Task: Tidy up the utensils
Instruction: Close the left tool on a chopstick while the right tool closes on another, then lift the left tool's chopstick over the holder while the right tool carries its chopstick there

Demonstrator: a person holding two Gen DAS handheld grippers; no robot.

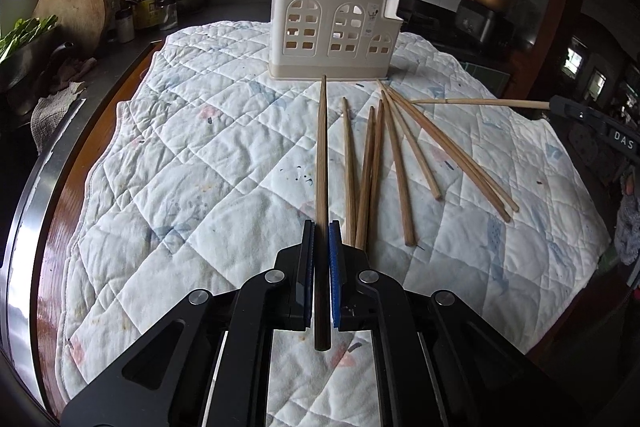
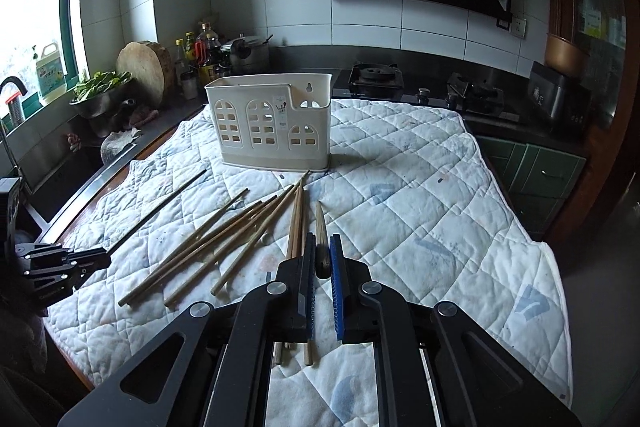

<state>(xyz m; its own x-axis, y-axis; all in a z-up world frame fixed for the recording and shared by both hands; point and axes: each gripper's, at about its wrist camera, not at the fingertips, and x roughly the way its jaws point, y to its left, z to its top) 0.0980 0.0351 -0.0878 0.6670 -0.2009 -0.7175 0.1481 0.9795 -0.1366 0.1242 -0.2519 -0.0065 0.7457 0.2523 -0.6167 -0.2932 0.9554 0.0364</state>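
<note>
Chopsticks (image 1: 394,163) lie before the holder (image 1: 334,31); each tool (image 1: 321,231) (image 2: 322,245) clamps one.

The chopsticks (image 1: 394,163) are bare matt wood with a fine lengthwise grain. The utensil holder (image 2: 272,125) is smooth cream plastic with a faint sheen. Beneath them lies a quilted cloth (image 1: 208,163), soft, puckered along its stitching and dully stained. The table edge (image 1: 60,227) is glossy varnished wood. Each gripper (image 1: 321,227) has matt black plastic or metal arms, probably with ribbed blue rubber pads (image 2: 335,267). The wall tiles (image 2: 360,23) shine.
</note>
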